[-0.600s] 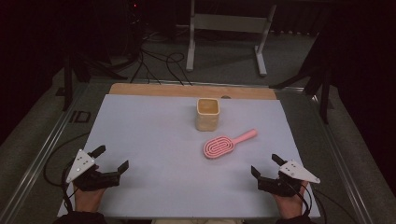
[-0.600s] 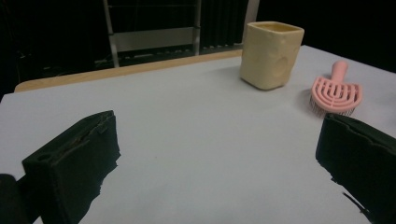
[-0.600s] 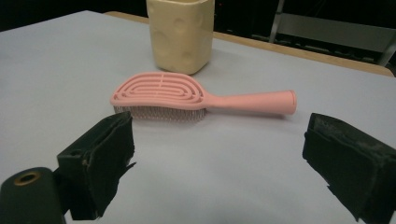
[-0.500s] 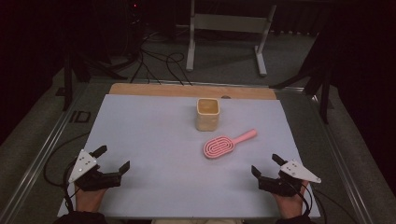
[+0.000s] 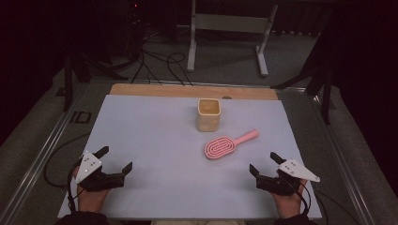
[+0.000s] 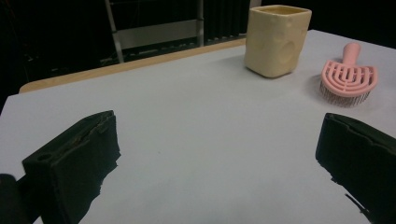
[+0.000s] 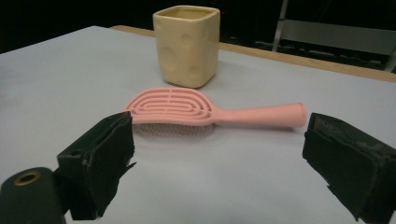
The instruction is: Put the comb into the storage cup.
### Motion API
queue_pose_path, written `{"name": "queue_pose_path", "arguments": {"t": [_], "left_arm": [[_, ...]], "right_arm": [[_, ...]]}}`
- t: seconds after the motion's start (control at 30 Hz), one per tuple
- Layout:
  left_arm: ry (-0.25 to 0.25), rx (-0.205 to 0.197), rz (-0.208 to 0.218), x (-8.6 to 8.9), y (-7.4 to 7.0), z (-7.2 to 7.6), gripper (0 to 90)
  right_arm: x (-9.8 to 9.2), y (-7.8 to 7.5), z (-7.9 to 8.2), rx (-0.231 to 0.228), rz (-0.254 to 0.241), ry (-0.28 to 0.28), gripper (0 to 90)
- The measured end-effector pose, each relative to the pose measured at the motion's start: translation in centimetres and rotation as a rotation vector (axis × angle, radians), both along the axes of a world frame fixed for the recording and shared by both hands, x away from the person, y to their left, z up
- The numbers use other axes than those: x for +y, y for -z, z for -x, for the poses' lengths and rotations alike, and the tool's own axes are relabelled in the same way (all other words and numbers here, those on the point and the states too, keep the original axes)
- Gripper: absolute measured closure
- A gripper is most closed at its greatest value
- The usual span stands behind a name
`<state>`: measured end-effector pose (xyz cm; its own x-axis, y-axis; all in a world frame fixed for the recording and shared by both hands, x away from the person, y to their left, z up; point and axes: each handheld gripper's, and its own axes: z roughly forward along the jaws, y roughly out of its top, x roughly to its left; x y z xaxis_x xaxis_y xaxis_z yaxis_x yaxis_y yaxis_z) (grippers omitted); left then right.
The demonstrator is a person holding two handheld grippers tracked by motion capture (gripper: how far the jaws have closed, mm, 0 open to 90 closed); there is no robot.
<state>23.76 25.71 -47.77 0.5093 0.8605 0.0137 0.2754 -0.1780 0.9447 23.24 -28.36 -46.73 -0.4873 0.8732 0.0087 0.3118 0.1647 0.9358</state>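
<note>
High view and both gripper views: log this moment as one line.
left gripper: open, empty | right gripper: open, empty | pink hairbrush: flat on mat, bristles down, untouched | cream cup: upright, behind brush

text: none legible | labels: none | brands: none | numbers: none

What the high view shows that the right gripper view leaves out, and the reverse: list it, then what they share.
High view adds: the left gripper and right gripper from above, both open and empty at the near edge, and the floor cables.
Right gripper view adds: the bristles under the pink brush and the dimples on the side of the cream cup.
Shared: cup, brush beside it, pale table sheet.
</note>
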Motion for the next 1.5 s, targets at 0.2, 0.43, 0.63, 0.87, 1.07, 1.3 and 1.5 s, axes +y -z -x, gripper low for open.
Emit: {"name": "queue_pose_path", "arguments": {"t": [0.2, 0.43, 0.63, 0.87, 1.07, 1.3, 1.5], "left_arm": [[-0.013, -0.027, 0.002, -0.2, -0.1, 0.2, 0.1], [-0.031, -0.020, 0.032, 0.3, 0.1, 0.2, 0.1], [-0.039, -0.018, 0.041, 0.4, 0.2, 0.1, 0.1], [-0.048, -0.020, 0.030, 0.3, 0.3, 0.0, 0.1], [-0.059, -0.022, 0.040, 0.5, 0.3, -0.1, 0.1], [-0.061, -0.019, 0.042, 0.4, 0.4, -0.1, 0.1], [-0.068, -0.021, 0.042, 0.4, 0.4, -0.1, 0.1]], "right_arm": [[0.8, -0.7, -0.3, -0.001, 0.024, -0.015, 8.8], [1.6, -2.4, -1.1, -0.021, 0.019, -0.020, 8.8], [1.7, -3.8, -1.9, -0.046, 0.005, -0.009, 8.8], [2.9, -5.3, -3.4, -0.043, 0.006, 0.003, 8.8], [3.9, -5.5, -4.7, 0.005, -0.013, 0.005, 8.8], [5.0, -5.9, -6.1, 0.005, -0.003, -0.012, 8.8], [6.1, -6.2, -7.1, 0.018, 0.000, -0.021, 8.8]]}}
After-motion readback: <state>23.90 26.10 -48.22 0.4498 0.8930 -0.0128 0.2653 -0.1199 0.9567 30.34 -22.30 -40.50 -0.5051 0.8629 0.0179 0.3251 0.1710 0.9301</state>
